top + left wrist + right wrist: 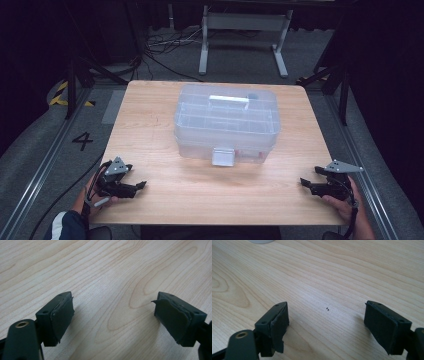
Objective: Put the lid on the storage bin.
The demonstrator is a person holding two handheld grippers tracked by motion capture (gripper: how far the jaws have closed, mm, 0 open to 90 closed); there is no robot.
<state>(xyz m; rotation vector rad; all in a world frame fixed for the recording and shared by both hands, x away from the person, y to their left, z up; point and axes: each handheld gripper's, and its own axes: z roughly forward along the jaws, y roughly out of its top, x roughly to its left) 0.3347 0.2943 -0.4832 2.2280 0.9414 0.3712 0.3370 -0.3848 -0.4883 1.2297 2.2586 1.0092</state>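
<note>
Nearest my camera, at 7 o'clock on the table point(165, 200), sat the left gripper point(142, 184), held in a hand with a striped sleeve point(64, 225); at 4 o'clock sat the right gripper point(303, 182). Both pointed inward toward each other, resting low at the near edge. Between them, at about 12 o'clock from the table's middle, stood the clear plastic storage box point(226, 122), lid closed, its latch point(223, 156) facing me, well apart from both grippers.

Light wood grain covered the tabletop; grey carpet, rails, cables and a white stand point(245, 30) lay beyond it in a dark room, with a painted 4 point(82, 140) on the floor at 9 o'clock.

From the left gripper view I saw the left gripper point(113, 315) with jaws spread wide over bare wood, pads frayed at the edges. From the right gripper view I saw the right gripper point(325, 322) likewise spread, nothing between the pads, 2 tiny dark specks point(327, 309) on the wood, and a pale rounded edge point(260, 241) cut off at 11 o'clock, too little to identify.
</note>
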